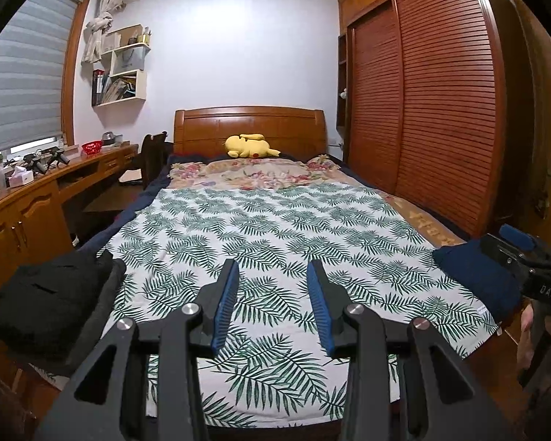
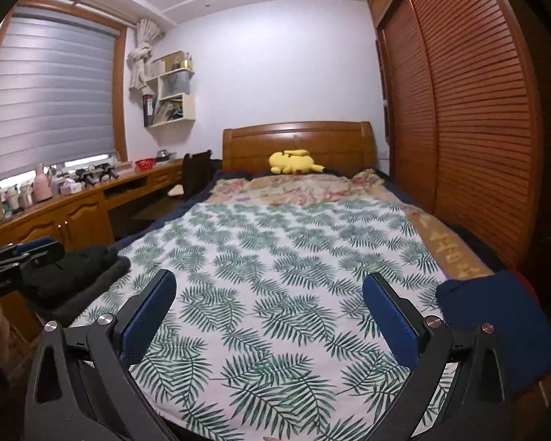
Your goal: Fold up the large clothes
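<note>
The left gripper point(image 1: 272, 268) is hovering over the near end of the bed with its blue-padded fingers point(image 1: 226, 301) standing a modest gap apart, holding nothing. The right gripper point(image 2: 270, 283) is hanging over the same leaf-print sheet point(image 2: 275, 275), its fingers point(image 2: 148, 312) spread wide and gripping nothing. A folded black garment point(image 1: 51, 305) is lying at the bed's near left corner, on top of a grey one, and a folded navy garment point(image 1: 477, 275) is sitting at the near right edge, just beside the right gripper's body. A yellow plush toy point(image 1: 248, 146) is resting against the wooden headboard point(image 1: 249, 123), well apart from both garments.
</note>
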